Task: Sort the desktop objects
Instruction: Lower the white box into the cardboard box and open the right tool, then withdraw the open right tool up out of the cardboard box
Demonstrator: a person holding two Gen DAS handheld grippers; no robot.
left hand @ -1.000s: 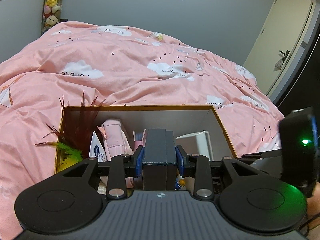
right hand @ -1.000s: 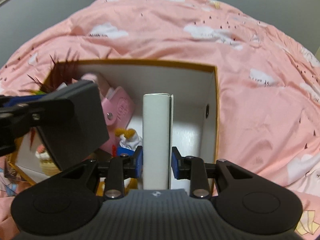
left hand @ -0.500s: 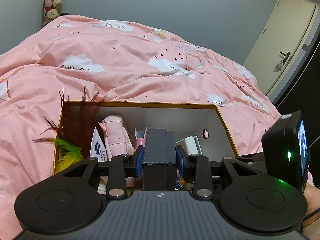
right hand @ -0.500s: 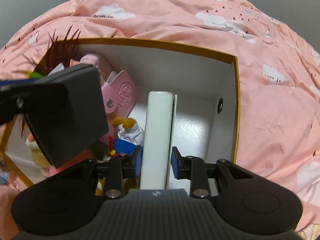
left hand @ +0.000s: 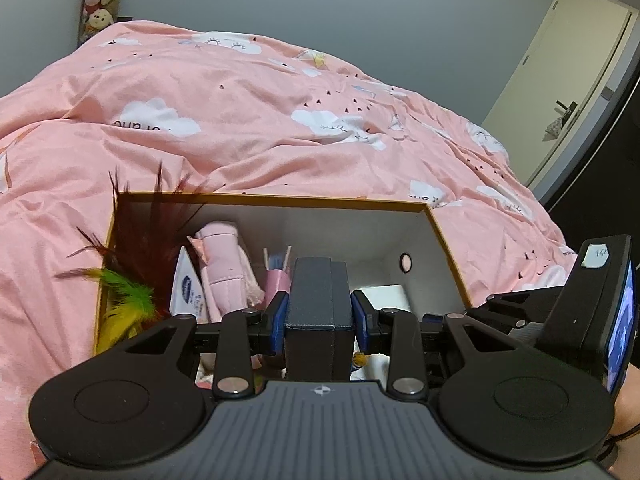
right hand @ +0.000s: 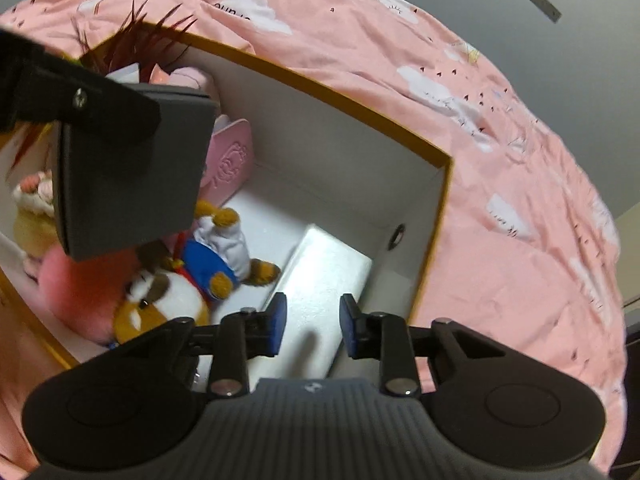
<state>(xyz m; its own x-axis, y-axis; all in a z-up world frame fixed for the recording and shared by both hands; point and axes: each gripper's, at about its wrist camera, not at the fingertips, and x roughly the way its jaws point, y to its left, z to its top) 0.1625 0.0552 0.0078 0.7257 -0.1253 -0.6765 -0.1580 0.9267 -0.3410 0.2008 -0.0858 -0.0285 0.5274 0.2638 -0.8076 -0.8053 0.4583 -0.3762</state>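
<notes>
Left gripper (left hand: pixel 319 316) clamped on dark grey box (left hand: pixel 318 304) at frame centre, right gripper (right hand: pixel 308 326) closing w/ nothing pinched, white box (right hand: pixel 320 276) lying below in orange-rimmed storage box (right hand: pixel 360 114).

The right gripper (right hand: pixel 308 322), jaws closing on nothing, hovers above a white box (right hand: pixel 320 276) lying in the carton's (right hand: pixel 434 240) right corner, beside a plush toy (right hand: pixel 188 280).

Both wrist cams angled down, close over the storage box (left hand: pixel 448 240). Left: box lower centre. Right: rolled, box (right hand: pixel 436 216) diagonal. Shared: box interior.
</notes>
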